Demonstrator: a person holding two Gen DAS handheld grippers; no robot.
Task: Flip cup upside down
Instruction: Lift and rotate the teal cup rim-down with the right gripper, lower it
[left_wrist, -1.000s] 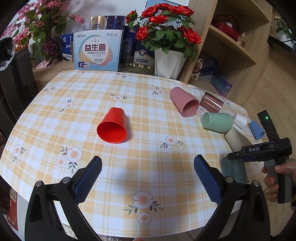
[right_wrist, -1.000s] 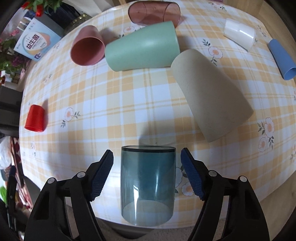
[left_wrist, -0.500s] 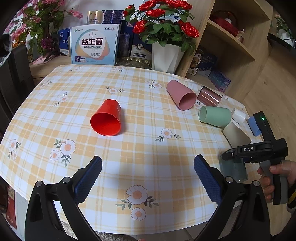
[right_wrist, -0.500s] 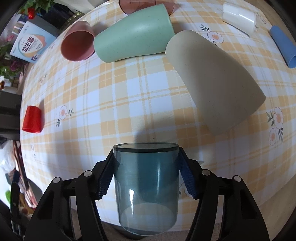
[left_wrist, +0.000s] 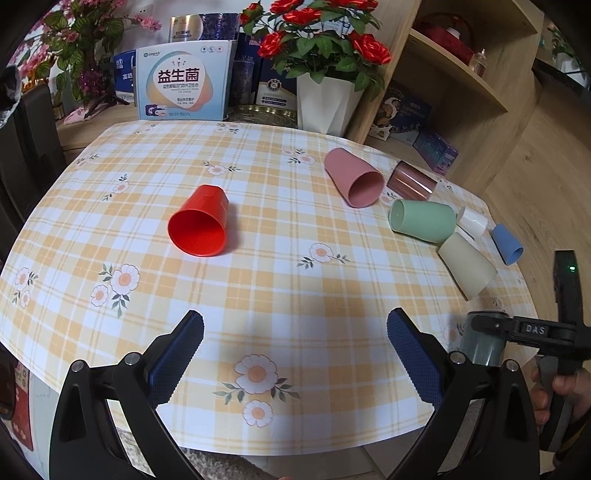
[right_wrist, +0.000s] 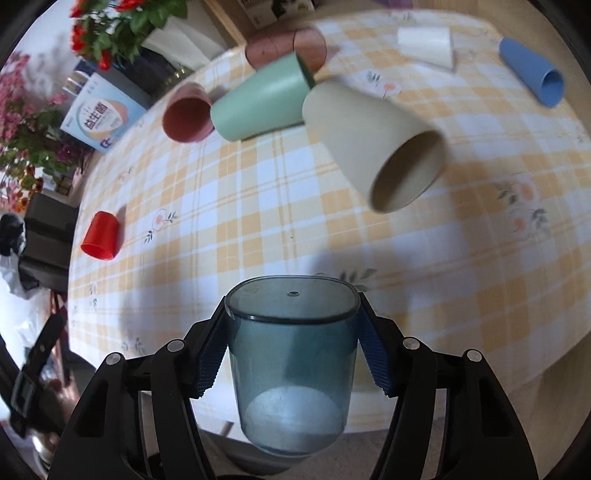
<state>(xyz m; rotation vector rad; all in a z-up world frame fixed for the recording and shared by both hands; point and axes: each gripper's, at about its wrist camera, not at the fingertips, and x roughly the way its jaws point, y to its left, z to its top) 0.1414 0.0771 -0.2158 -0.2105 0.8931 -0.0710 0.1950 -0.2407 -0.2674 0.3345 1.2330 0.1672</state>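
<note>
My right gripper (right_wrist: 291, 354) is shut on a translucent blue-grey cup (right_wrist: 291, 354) and holds it above the table's near edge, its closed base pointing away from the camera. The same cup (left_wrist: 482, 343) shows in the left wrist view at the right table edge, clamped in the right gripper (left_wrist: 491, 326). My left gripper (left_wrist: 295, 350) is open and empty above the front of the table. A red cup (left_wrist: 201, 227) lies on its side ahead of it, mouth toward me.
Several cups lie on their sides at the right of the checked tablecloth (left_wrist: 277, 295): pink (left_wrist: 352, 177), green (left_wrist: 421, 221), beige (left_wrist: 467, 266), white (left_wrist: 472, 221), blue (left_wrist: 506, 243), metallic brown (left_wrist: 412, 181). A flower pot (left_wrist: 325, 103) and boxes (left_wrist: 183, 86) stand behind.
My right gripper closed on the blue-grey cup, lifted it off the table and tilted it. The left gripper drew back slightly and stayed open.
</note>
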